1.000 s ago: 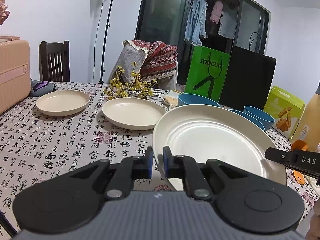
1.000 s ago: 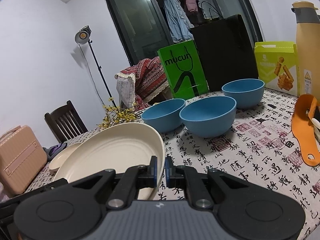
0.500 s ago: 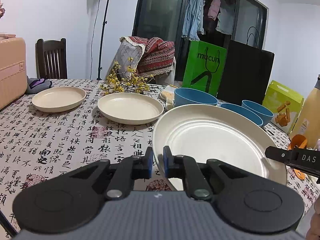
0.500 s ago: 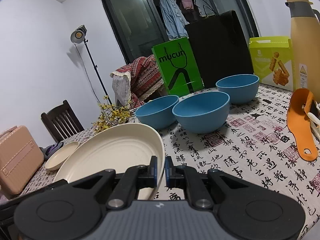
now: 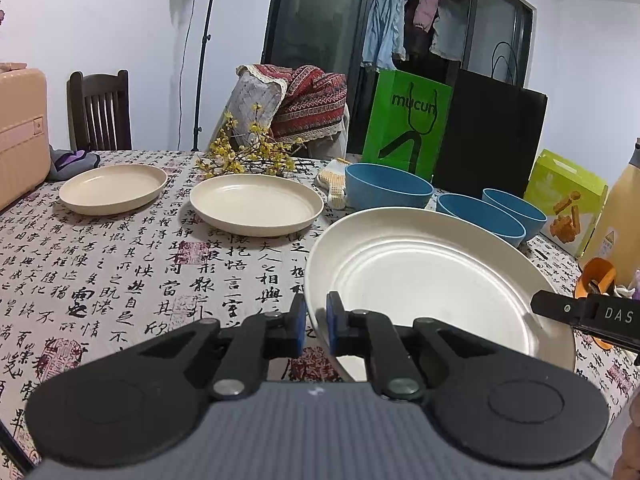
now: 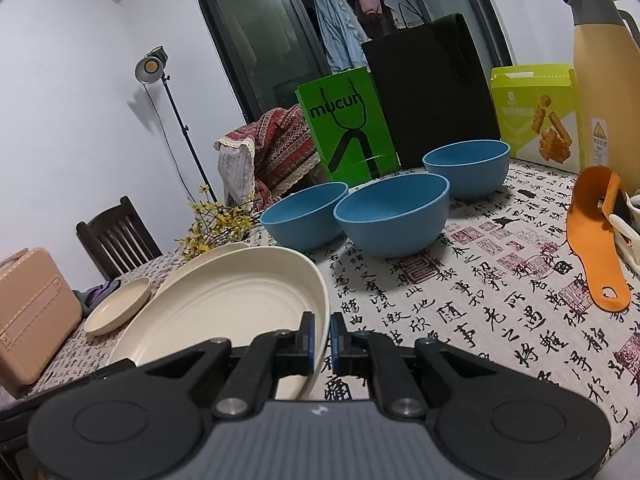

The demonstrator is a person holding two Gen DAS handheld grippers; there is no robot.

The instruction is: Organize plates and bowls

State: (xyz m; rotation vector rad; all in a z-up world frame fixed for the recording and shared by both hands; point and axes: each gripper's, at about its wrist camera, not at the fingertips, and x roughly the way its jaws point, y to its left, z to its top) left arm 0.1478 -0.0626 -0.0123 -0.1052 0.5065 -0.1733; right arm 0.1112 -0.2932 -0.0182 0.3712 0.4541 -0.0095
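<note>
Cream plates – three: large plate, middle plate, far plate.
Blue bowls – three: near bowl, left bowl, far bowl.
Paper bags – two: green bag, black bag.
One each – orange scoop, tan flask, green box, wooden chair, lamp stand, pink case, yellow flower sprig.

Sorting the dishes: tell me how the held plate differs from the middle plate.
The held plate is pinched at its rim by both the left gripper and the right gripper and tilted; the middle plate lies flat and untouched. The held plate looks bigger, though nearer. Both are cream and round.
</note>
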